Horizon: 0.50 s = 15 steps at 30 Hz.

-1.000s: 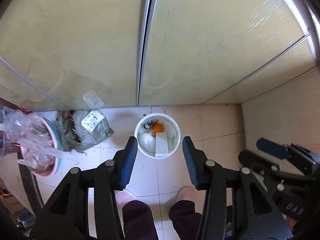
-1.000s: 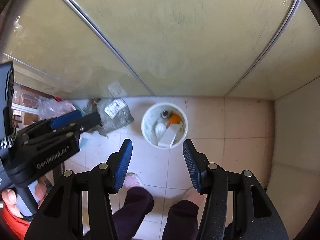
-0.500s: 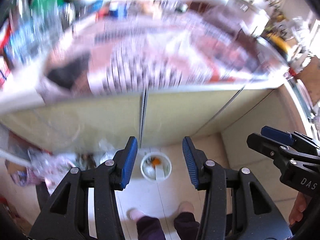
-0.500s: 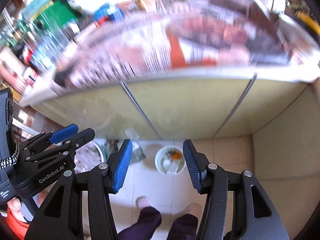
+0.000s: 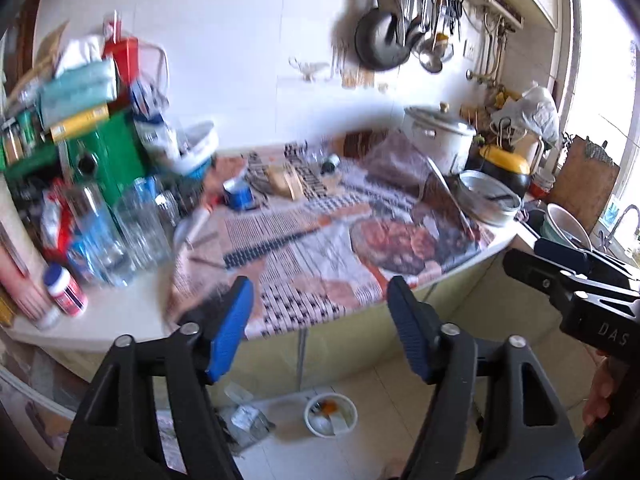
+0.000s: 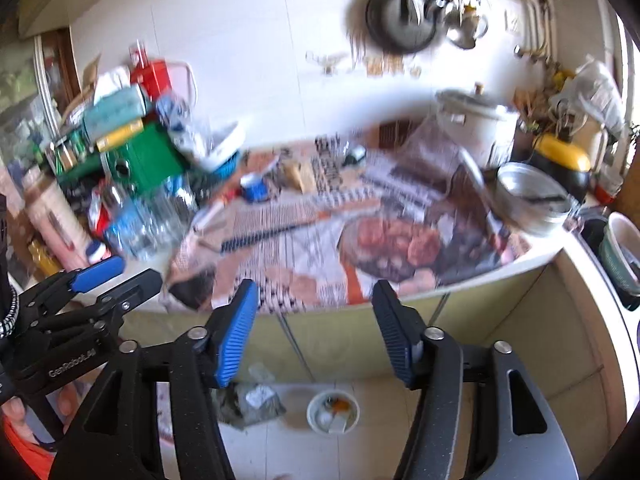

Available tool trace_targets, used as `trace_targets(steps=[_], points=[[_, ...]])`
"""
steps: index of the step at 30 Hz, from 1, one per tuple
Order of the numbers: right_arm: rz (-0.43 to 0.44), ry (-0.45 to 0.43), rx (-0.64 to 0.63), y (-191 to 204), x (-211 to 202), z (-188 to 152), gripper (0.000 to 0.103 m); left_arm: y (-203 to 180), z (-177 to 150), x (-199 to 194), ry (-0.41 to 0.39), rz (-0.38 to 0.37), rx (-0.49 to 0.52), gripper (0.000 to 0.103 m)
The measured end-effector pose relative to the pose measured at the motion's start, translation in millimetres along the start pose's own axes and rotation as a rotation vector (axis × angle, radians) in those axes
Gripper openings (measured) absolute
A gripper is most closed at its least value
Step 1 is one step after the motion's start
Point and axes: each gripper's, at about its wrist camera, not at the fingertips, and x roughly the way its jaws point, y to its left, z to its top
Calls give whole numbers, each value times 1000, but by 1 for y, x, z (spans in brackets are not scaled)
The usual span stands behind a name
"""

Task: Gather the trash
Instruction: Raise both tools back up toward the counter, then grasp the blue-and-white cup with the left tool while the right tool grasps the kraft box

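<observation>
A white trash bin (image 5: 330, 414) with scraps inside stands on the floor below the counter; it also shows in the right wrist view (image 6: 333, 411). My left gripper (image 5: 319, 322) is open and empty, raised in front of the newspaper-covered counter (image 5: 320, 248). My right gripper (image 6: 314, 326) is open and empty at the same height. On the newspaper lie a blue cap-like item (image 5: 240, 195), a tan scrap (image 5: 286, 184) and a small dark item (image 5: 330, 163); motion blur hides their detail.
Clear plastic bottles (image 5: 120, 232), a green box (image 5: 100, 160) and stacked goods crowd the counter's left. A rice cooker (image 5: 438, 136) and metal bowl (image 5: 490, 196) stand at the right, a sink (image 5: 568, 224) beyond. A grey bag (image 5: 240, 424) lies by the bin.
Both grippers have swung up from the floor and the bin to face the countertop. The bin has shrunk to the bottom of both views. Jaws stay open.
</observation>
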Motion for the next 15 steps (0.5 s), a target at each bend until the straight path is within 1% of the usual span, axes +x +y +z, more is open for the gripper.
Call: trace_targets(steps=[1,2,3,4,7,10,13,15], points=[[-6,-14,-1,0,-2,4,64,1,4,-4,-7,3,0,78],[-11,-24,-2,1,-4,7,66,3,8,-5,-16,7,-2,86],[-20,-37,2,0,-4,11,70,5,12,-7,-27,11,-8,92],[-26,-45,7,-1,-5,14,72,7,13,-7,-35,15,-11,93],[-31,-57,17,-7,1,24,72,12,24,-2,-51,15,-16,93],[-41,-71,17,-12,9,34,72,16,35,13,-56,25,-21,93],[-33,-68,20,-21,33,46,72,20,45,37,-48,45,-34,93],[-17,-61,22,-29,52,56,72,23,54,61,-37,68,-51,93]])
